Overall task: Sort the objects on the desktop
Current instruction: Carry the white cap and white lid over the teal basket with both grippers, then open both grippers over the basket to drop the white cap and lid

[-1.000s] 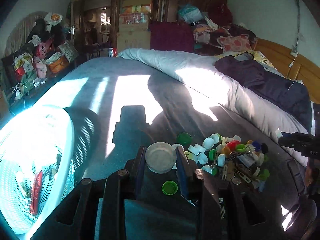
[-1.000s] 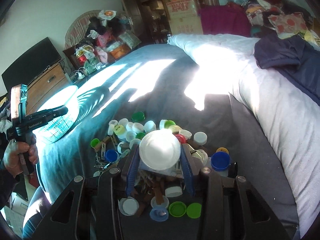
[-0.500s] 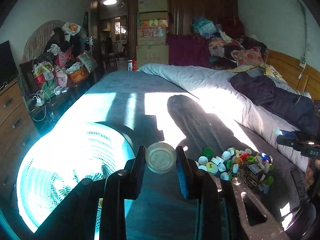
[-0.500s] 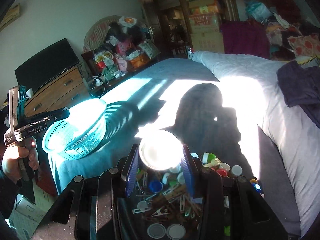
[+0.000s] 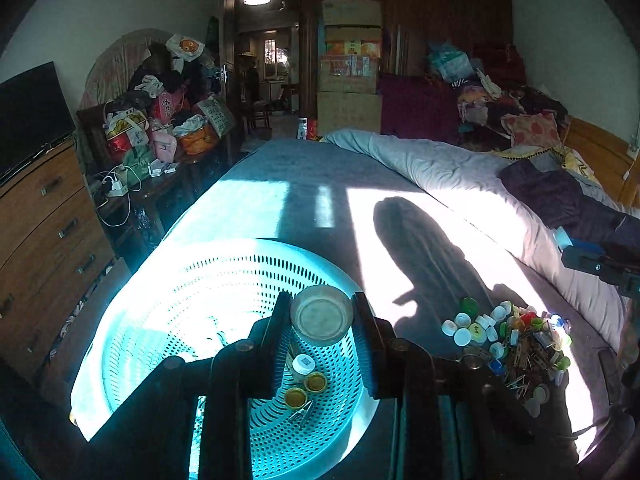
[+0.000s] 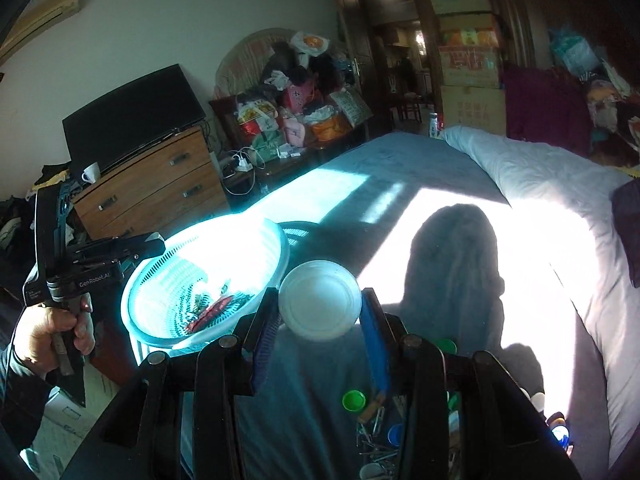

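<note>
L gripper is clamped on a round lid: greyish, semi-clear, flat disc w/ a raised rim and a paler inner circle, face toward the camera, pinched at its left and right edges by the two dark fingers. It hangs over the near-right part of a pale blue perforated basket that sits at the near left corner of the bed.

Inside the basket, just below the lid: a small white cap w/ a printed mark, two yellow-gold caps side by side, and a clip-like bit, too small to tell.

R gripper is clamped on a white lid: larger, opaque, round, w/ a faint ring moulded near the edge, held between blue-padded fingers. It's above the bedcover just right of the basket, apart from its rim. In the R view the basket also holds a red strip-like item and some small clips.

Right of the basket, on the dark bedcover: a heap of loose caps and clothespegs, white, green, red, blue, yellow mixed, partly in sun. A green cap lies near the R gripper's fingers.

A hand grips the L gripper's handle at far left of the R view. Beyond: a wooden dresser w/ a dark TV, a white duvet along the right side.
</note>
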{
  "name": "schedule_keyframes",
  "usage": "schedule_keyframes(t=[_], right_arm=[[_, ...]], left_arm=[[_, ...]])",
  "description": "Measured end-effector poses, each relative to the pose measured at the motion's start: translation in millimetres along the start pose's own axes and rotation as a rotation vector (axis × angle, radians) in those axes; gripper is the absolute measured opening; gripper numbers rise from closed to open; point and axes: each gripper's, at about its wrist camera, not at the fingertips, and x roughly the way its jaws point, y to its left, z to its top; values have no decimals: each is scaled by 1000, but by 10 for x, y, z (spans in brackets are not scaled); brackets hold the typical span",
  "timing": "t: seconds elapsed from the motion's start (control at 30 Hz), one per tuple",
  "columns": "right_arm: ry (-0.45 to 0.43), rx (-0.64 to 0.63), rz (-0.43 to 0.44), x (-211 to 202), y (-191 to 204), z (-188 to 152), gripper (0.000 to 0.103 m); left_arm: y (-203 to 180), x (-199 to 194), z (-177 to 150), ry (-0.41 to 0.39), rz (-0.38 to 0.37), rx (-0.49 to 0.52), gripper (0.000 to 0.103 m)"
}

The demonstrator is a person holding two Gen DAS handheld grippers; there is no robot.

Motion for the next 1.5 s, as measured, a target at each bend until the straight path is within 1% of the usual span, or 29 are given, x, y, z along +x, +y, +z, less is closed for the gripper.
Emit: schedule_keyframes(t=[0.17, 0.4, 0.57, 0.73, 0.87, 1.0, 1.13, 1.27, 1.5], right_arm=[[5, -52, 37, 204, 356, 227, 38], [16, -99, 87, 492, 821, 501, 38], [42, -128, 118, 728, 1044, 680, 38], [95, -143, 150, 1067, 1242, 786, 38], [147, -140, 175, 1324, 1350, 808, 38], [230, -130, 212, 1591, 1401, 809, 38], [283, -124, 217, 1768, 1398, 810, 38], [293, -125, 222, 1833, 1412, 800, 38], [306, -134, 232, 1973, 1487, 745, 38]], left_arm=[[267, -36, -7, 3, 13, -20, 30], [470, -51, -14, 14, 22, -43, 30], [657, -14, 30, 33, 38, -58, 30], [833, 74, 53, 74, 52, -62, 30], [942, 183, 26, 126, 54, -58, 30], [1016, 383, -51, 216, 35, -63, 30], [1052, 553, -137, 278, 29, -58, 30], [1083, 651, -202, 298, 33, -60, 30], [1073, 742, -210, 303, 36, -54, 31]])
